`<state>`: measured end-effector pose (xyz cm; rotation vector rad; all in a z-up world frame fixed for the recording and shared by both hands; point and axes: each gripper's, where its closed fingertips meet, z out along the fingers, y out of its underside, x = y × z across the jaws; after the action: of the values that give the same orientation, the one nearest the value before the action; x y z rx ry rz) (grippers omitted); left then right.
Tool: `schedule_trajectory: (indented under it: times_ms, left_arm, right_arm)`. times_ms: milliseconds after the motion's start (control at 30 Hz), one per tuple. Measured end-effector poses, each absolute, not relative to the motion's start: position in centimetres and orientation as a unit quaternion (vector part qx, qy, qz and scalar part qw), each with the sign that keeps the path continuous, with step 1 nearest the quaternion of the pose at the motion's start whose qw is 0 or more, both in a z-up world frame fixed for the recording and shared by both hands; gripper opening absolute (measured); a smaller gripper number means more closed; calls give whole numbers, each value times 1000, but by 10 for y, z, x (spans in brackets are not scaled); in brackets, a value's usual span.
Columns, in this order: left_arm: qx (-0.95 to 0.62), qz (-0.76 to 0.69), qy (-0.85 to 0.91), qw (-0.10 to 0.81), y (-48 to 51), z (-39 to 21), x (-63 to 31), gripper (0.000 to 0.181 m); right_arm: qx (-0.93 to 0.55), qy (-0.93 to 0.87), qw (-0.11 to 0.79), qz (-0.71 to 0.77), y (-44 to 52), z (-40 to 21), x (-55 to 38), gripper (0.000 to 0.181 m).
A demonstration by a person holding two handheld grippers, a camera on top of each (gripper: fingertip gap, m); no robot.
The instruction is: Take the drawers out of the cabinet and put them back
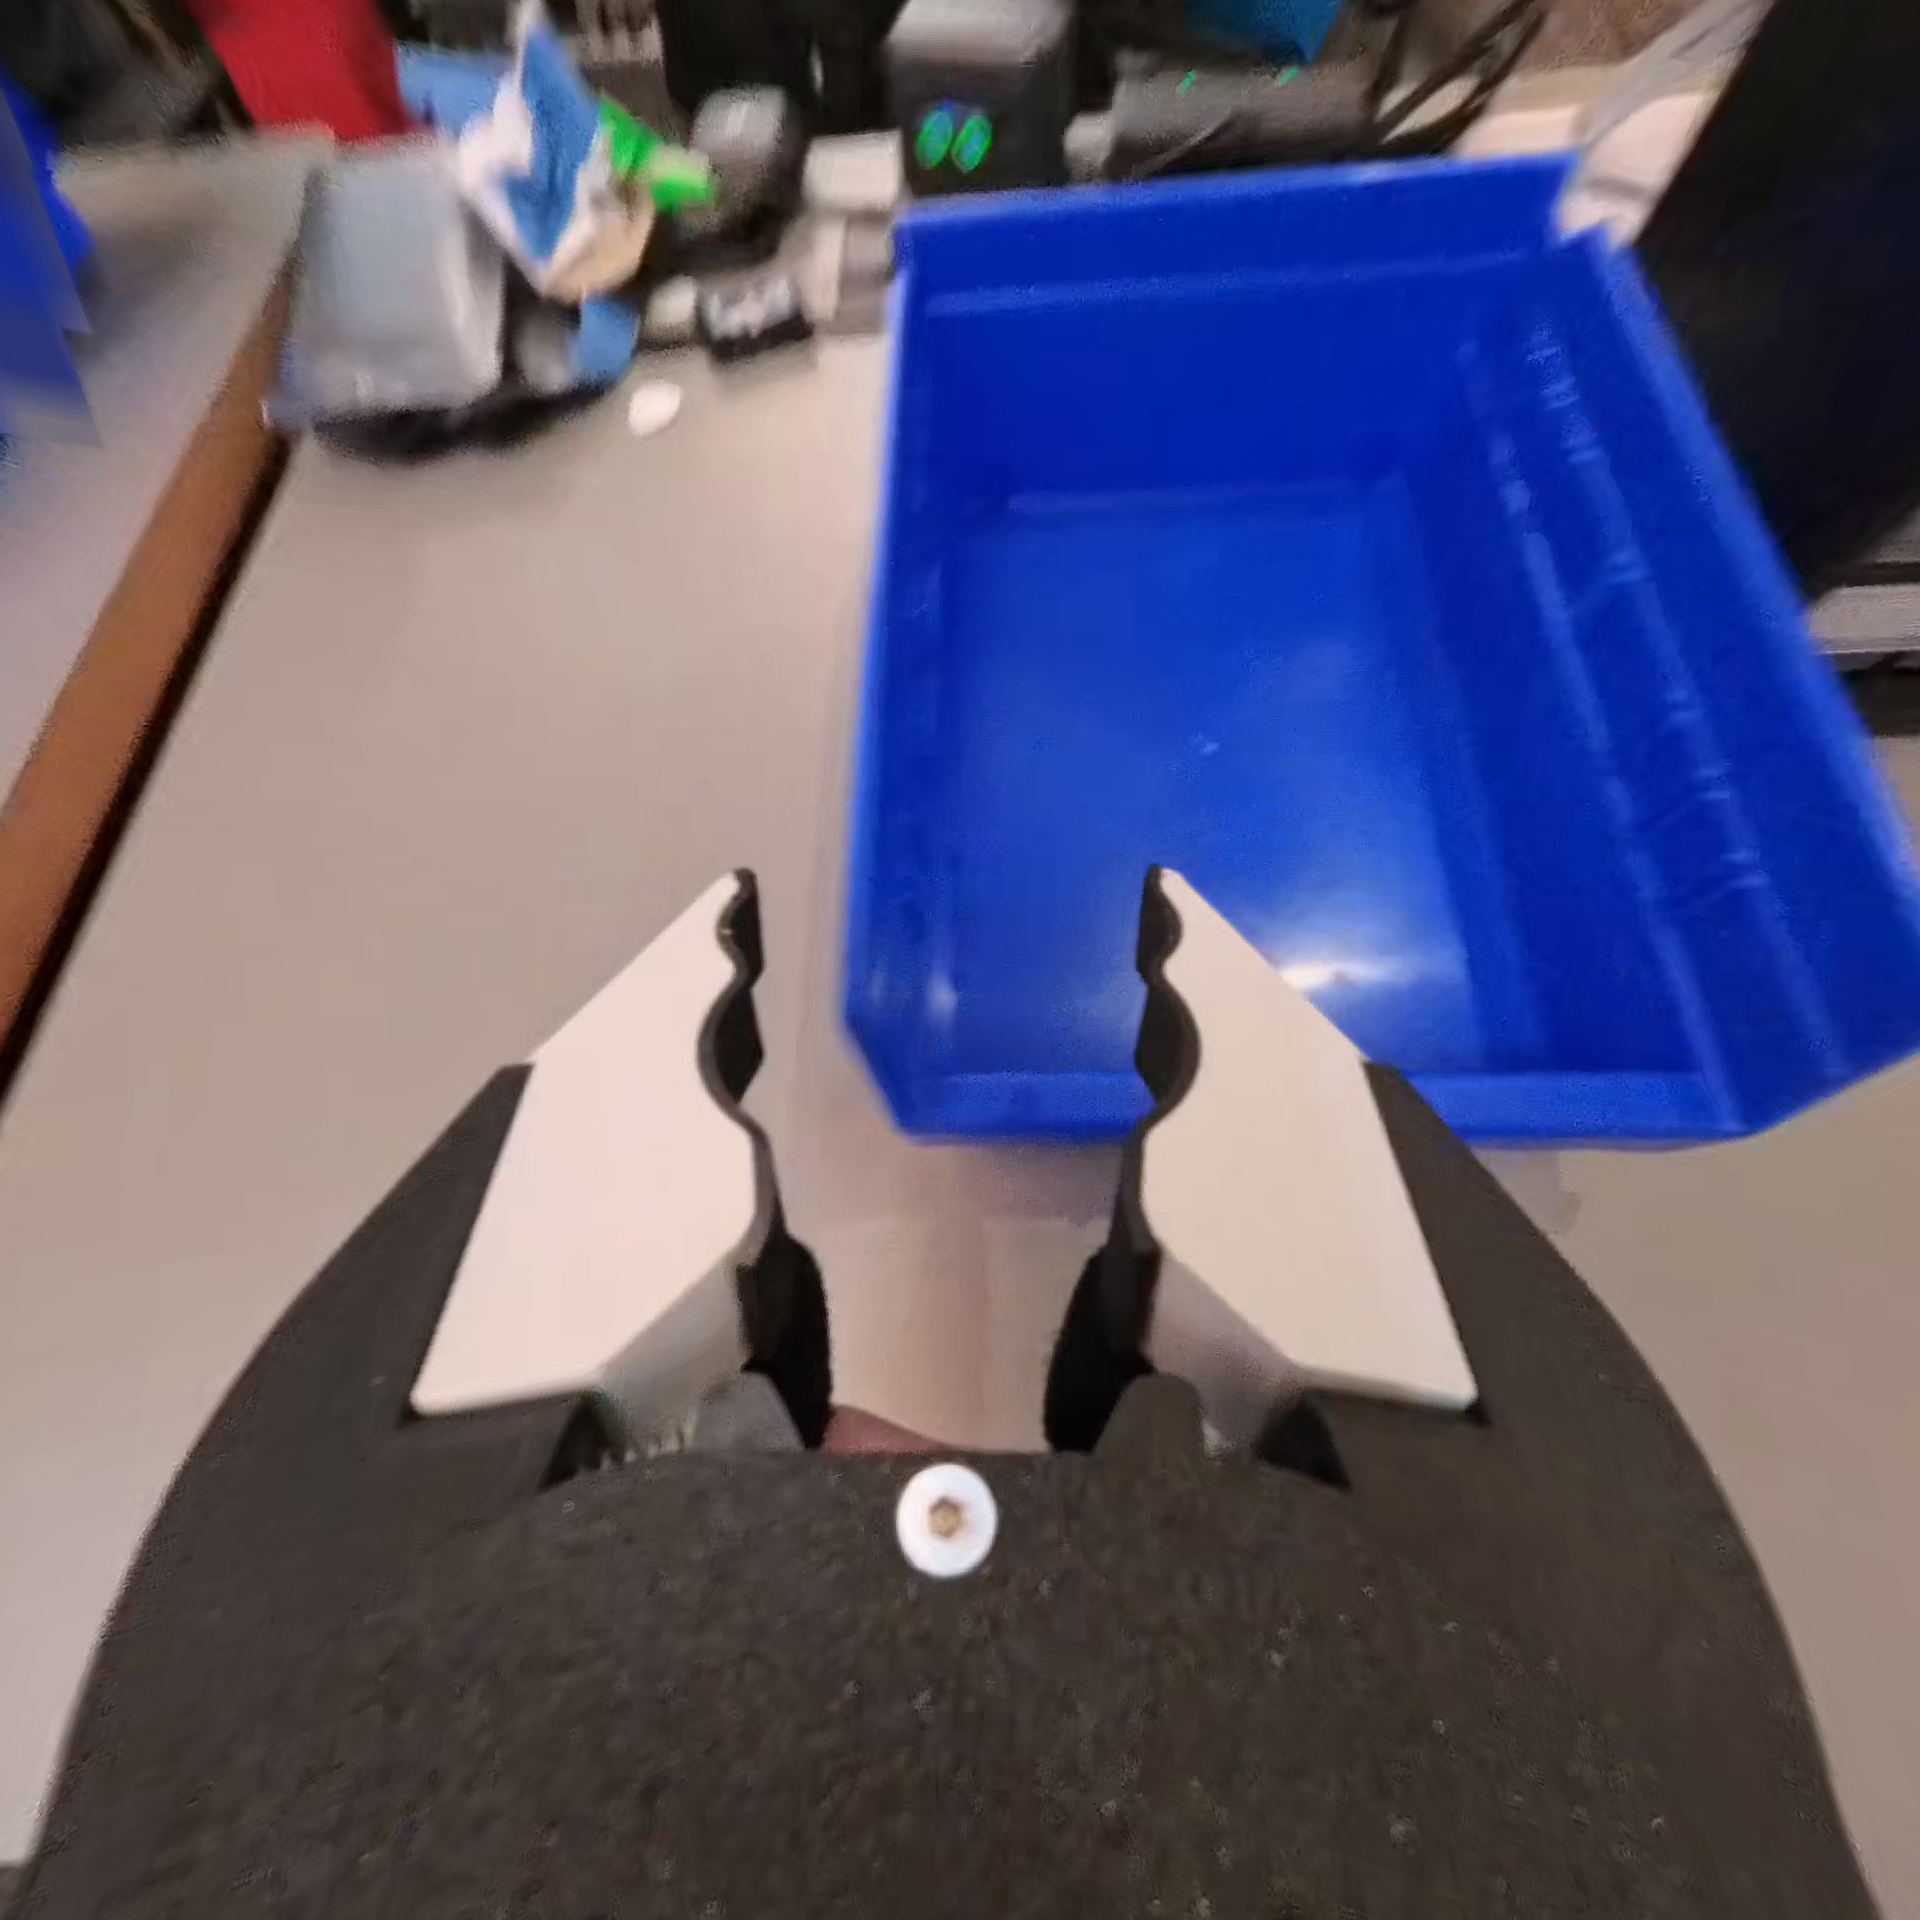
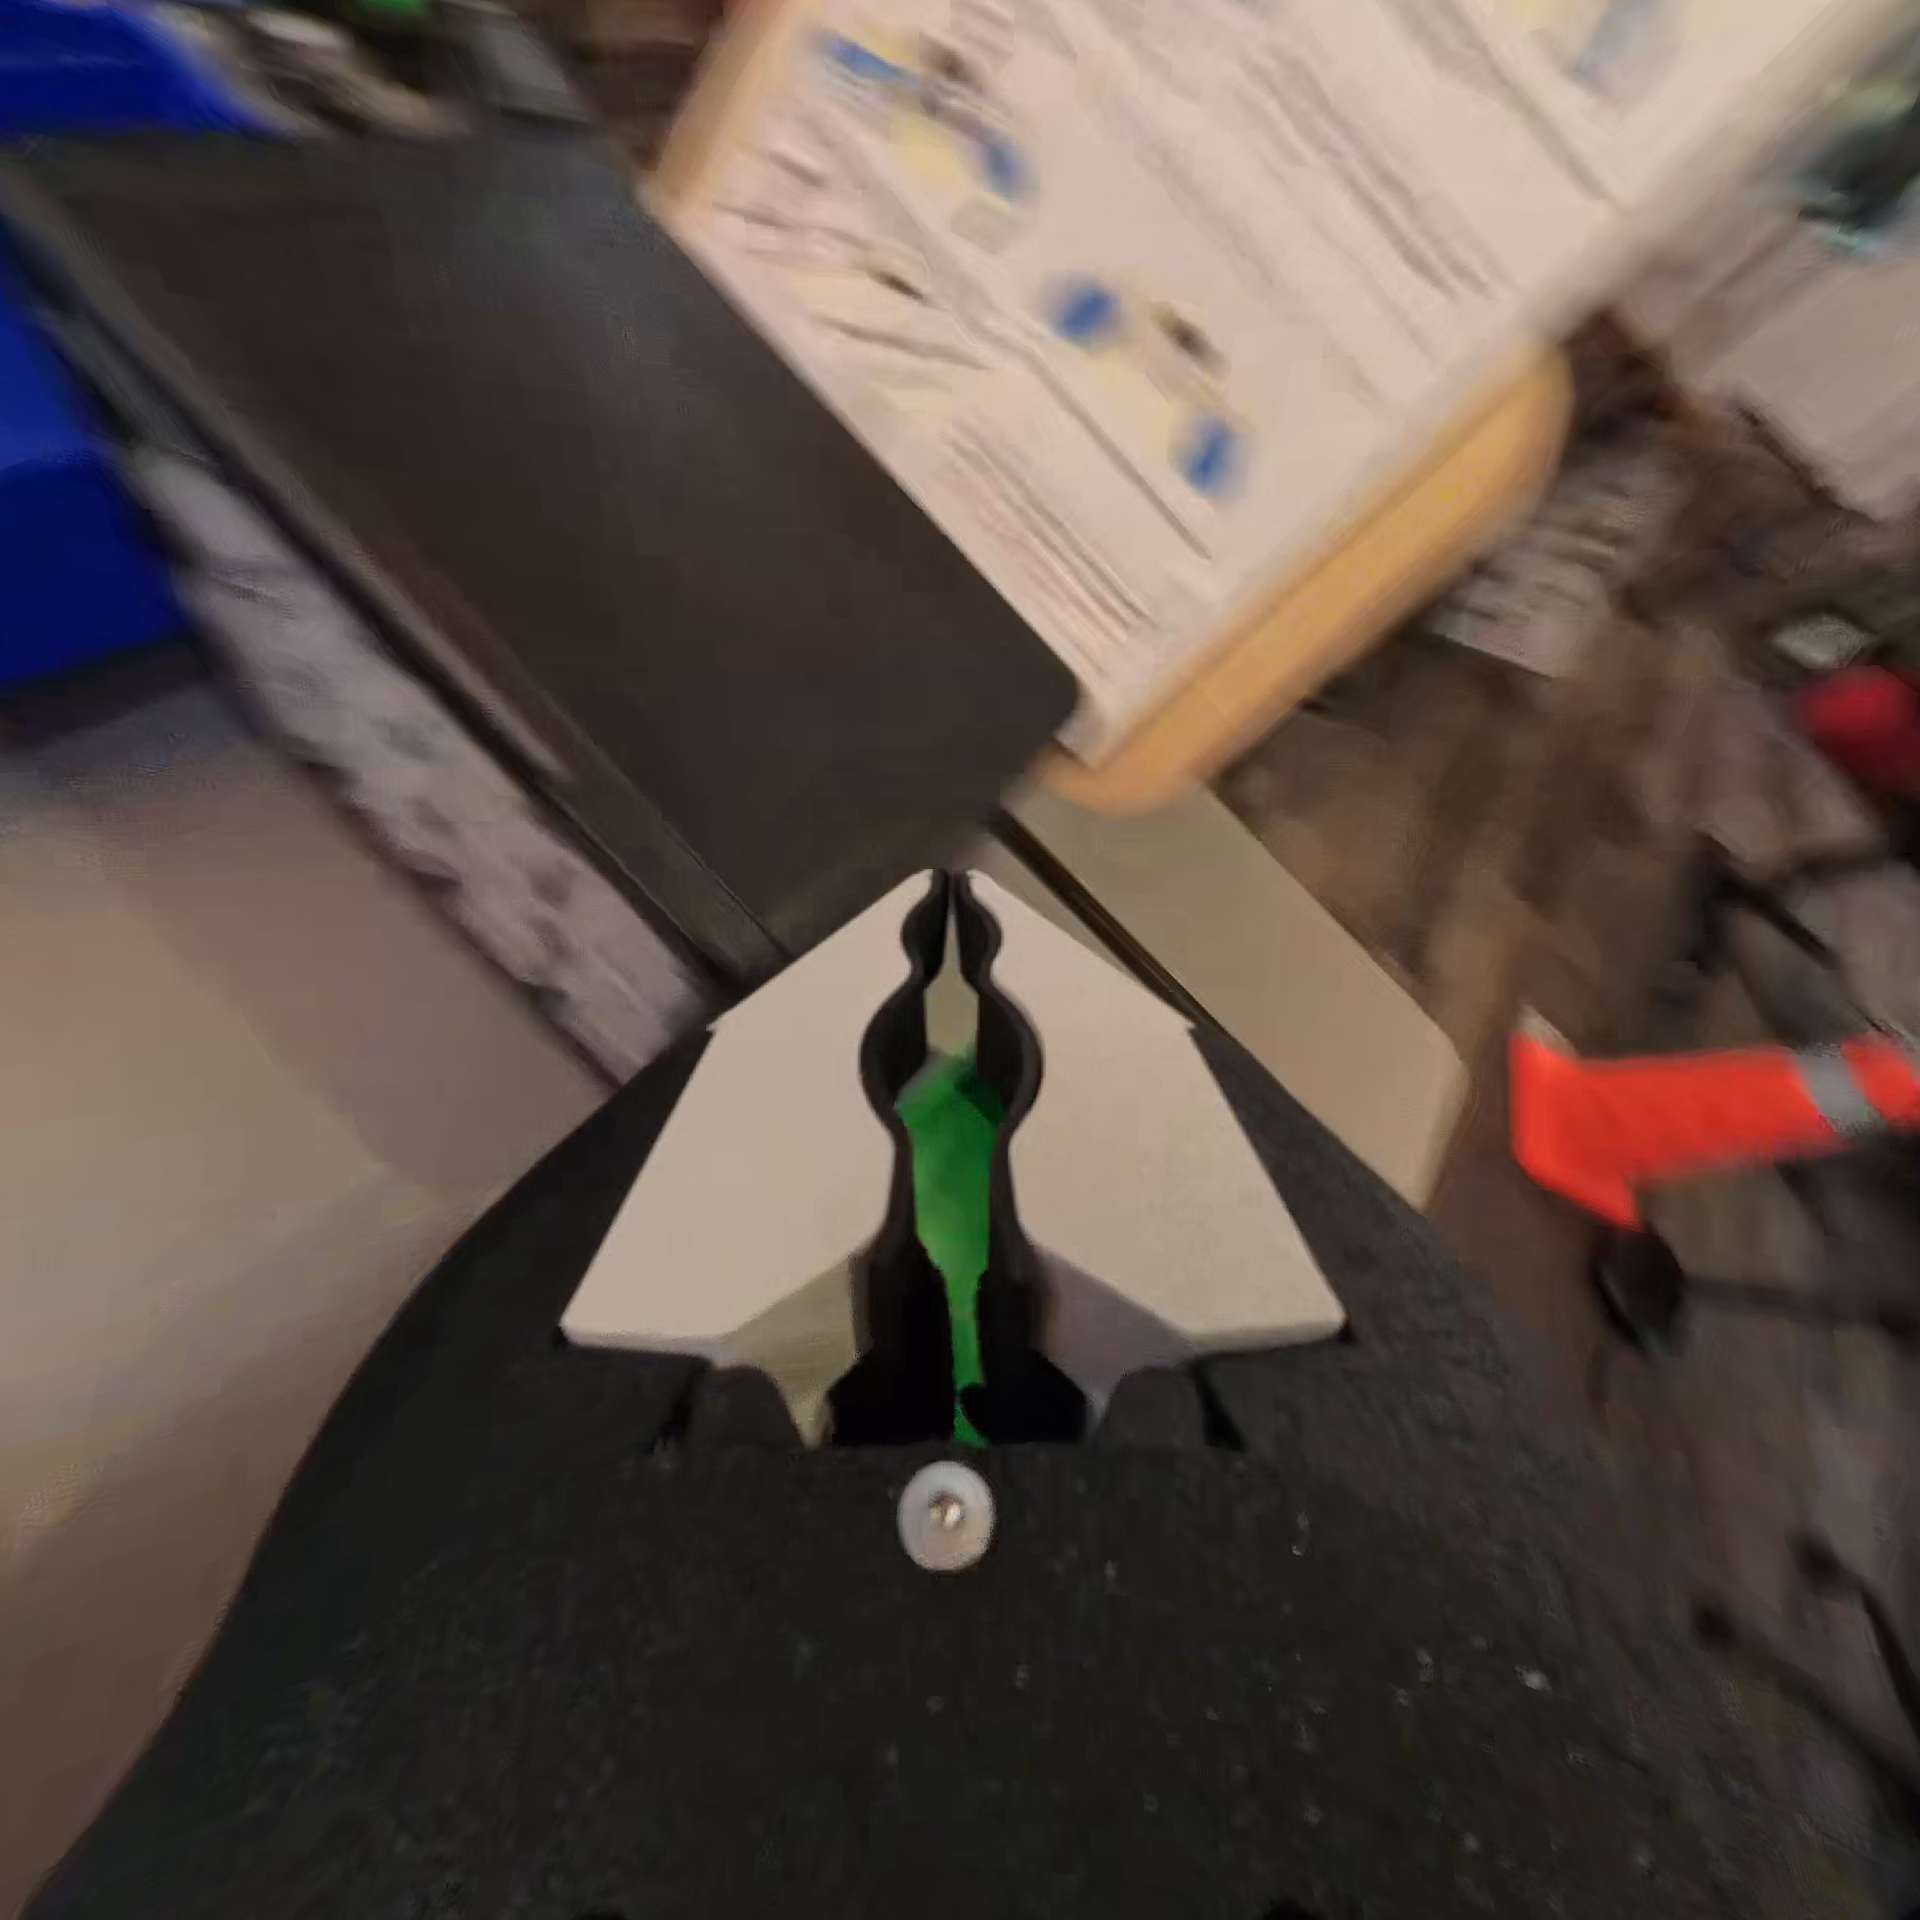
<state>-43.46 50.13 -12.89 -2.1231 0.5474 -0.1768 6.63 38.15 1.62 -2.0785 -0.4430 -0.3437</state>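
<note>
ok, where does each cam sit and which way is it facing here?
Left wrist view: on the left gripper, looking forward and down over the grey table at the empty blue drawer; own fingers spread open.
Right wrist view: on the right gripper, tilted, motion-blurred, facing the black cabinet top and a printed box behind it; own fingers closed.
Shared: blue plastic at the right view's left edge is probably the same drawer; neither shows the other gripper.
</note>
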Motion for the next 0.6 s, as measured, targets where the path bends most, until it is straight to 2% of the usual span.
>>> schedule_trajectory:
  times_ms: [67, 133, 167, 200, 300, 367, 400, 500, 600]
  left_arm:
    - [-879, -119, 203, 414, 509, -153, -455, 76]
    - [-891, -178, 192, 371, 509, -176, -454, 75]
    - [-893, -196, 191, 358, 508, -186, -451, 72]
    - [-893, -202, 189, 354, 509, -194, -449, 66]
    - [-890, -208, 201, 352, 508, -206, -440, 48]
    - [-892, -184, 210, 356, 512, -212, -442, 20]
    - [-893, -172, 217, 354, 513, -216, -444, 14]
    - [-897, -164, 206, 356, 514, -215, -448, 5]
    - [-898, -146, 204, 362, 510, -215, -457, 2]
  right_arm:
    - [-853, -75, 472, -208, 326, -15, 129, 22]
    - [-871, 29, 429, -236, 265, -68, 177, 45]
    - [-876, 77, 405, -251, 233, -95, 196, 49]
    - [-874, 121, 393, -260, 206, -116, 208, 49]
    - [-849, 204, 437, -218, 163, -155, 208, 42]
    - [-835, 224, 456, -211, 154, -171, 210, 37]
    - [-834, 232, 454, -209, 152, -176, 213, 32]
    - [-834, 231, 462, -197, 156, -181, 223, 9]
    - [-842, 212, 462, -181, 158, -181, 229, 6]
